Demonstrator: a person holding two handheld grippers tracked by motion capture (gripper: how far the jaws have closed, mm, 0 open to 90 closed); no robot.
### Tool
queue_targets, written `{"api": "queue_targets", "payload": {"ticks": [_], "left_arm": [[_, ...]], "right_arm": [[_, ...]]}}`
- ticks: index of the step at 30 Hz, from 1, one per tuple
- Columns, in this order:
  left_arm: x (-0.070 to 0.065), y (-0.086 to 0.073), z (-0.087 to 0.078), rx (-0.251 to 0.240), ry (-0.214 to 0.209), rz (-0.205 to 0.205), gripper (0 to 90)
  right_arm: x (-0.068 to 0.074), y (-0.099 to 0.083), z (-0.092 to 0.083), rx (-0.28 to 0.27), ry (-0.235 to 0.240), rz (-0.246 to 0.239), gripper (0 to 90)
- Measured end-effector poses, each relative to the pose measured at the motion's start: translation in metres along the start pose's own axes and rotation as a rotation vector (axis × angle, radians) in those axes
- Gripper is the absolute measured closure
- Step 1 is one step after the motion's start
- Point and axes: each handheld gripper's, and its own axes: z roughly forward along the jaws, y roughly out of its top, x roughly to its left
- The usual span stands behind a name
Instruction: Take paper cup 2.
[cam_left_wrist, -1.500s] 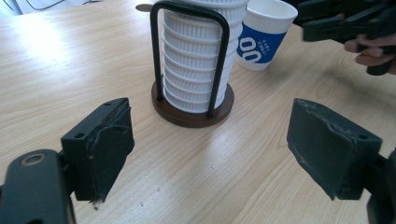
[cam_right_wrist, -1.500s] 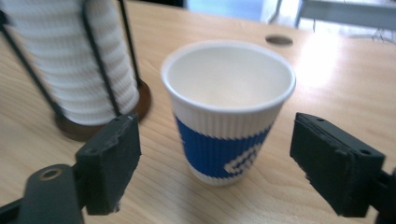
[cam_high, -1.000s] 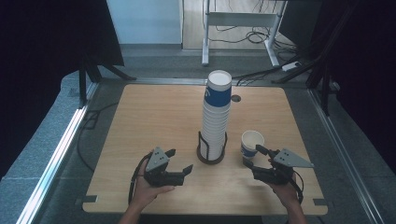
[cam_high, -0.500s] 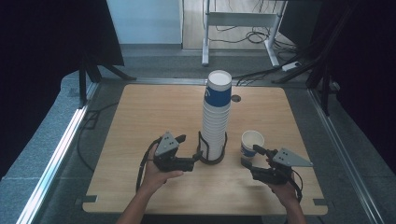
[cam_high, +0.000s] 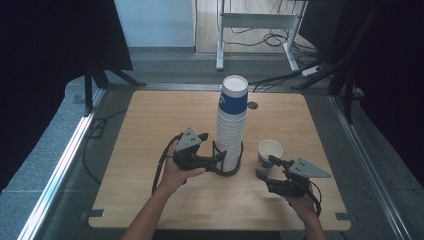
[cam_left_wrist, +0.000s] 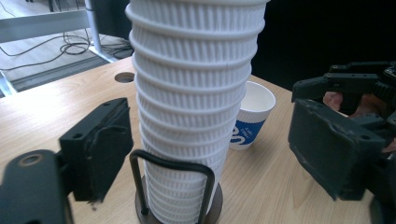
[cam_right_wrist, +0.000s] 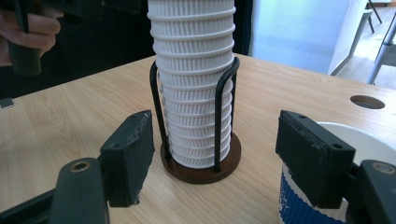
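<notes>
Wooden table (cam_high: 150, 150): pale board across the middle of the high view, with a round cable hole (cam_high: 252, 105) toward its upper right part.
Cup stack (cam_high: 231, 125): tall column of ribbed white paper cups, its top cup banded blue, at the centre of the high view.
Cup holder (cam_right_wrist: 201, 163): dark round base with black wire loops around the foot of the stack, centre of the right gripper view.
Left gripper (cam_high: 218, 158): left of centre in the high view, jaws wide apart on either side of the stack's lower cups, gripping nothing.
Right gripper (cam_high: 266, 167): lower right of the high view, jaws open and empty, just beside the single cup; I cannot tell whether one jaw touches its wall.
Single cup (cam_high: 270, 152): upright and apparently empty, white with blue print, right of the holder and apart from it.
Step in hand: likely steadying or gripping the stack so a cup can be taken off.
Doing it well: close on the ribbed wall above the wire loops, square to the stack, and gently; paper crushes easily and a tall stack tips readily.
</notes>
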Motion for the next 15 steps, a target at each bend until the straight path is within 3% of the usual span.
{"api": "queue_targets", "payload": {"ticks": [3,11,15], "left_arm": [[-0.001,0.005,0.004,0.009,-0.021,0.016,8.2],[0.006,0.016,0.022,0.022,-0.002,0.034,6.2],[0.01,0.019,0.034,0.041,-0.002,0.016,6.5]], "right_arm": [[0.001,0.0,0.002,0.001,0.005,-0.001,28.1],[0.002,-0.001,0.004,0.008,0.016,-0.003,28.0],[0.002,-0.002,0.006,0.011,0.017,-0.006,28.0]]}}
